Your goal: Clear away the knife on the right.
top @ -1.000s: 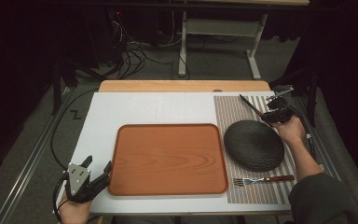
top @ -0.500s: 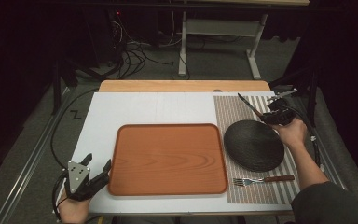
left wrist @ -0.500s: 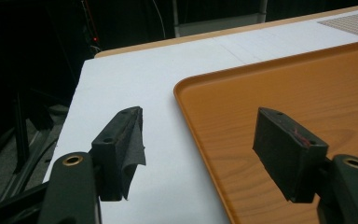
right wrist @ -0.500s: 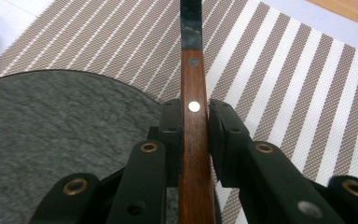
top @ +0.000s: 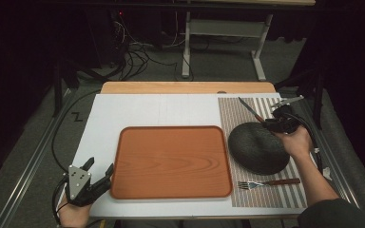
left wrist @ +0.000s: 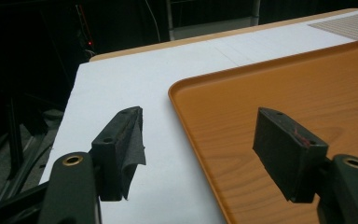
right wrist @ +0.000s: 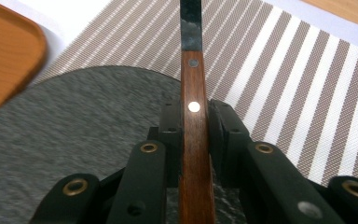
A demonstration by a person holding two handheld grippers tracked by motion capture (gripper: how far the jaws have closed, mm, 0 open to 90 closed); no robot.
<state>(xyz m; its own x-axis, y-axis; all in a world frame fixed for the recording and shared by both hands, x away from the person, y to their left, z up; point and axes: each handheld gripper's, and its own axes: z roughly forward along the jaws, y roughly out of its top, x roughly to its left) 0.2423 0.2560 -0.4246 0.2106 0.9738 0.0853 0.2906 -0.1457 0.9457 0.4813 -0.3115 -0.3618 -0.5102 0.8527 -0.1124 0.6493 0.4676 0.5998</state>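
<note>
On the white table (top: 138,111), my right gripper (top: 272,124) is squeezing a knife (right wrist: 195,140) over the striped mat (top: 266,194). My left gripper (top: 100,173) is sitting with jaws wide apart beside the orange tray (top: 171,161), and dark floor is showing all around.

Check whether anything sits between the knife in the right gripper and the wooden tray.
The right gripper is shut on the knife by its wooden handle, above the striped mat. The dark round plate lies between it and the tray, low on the mat; lifting the knife over it would probably clear it.
</note>
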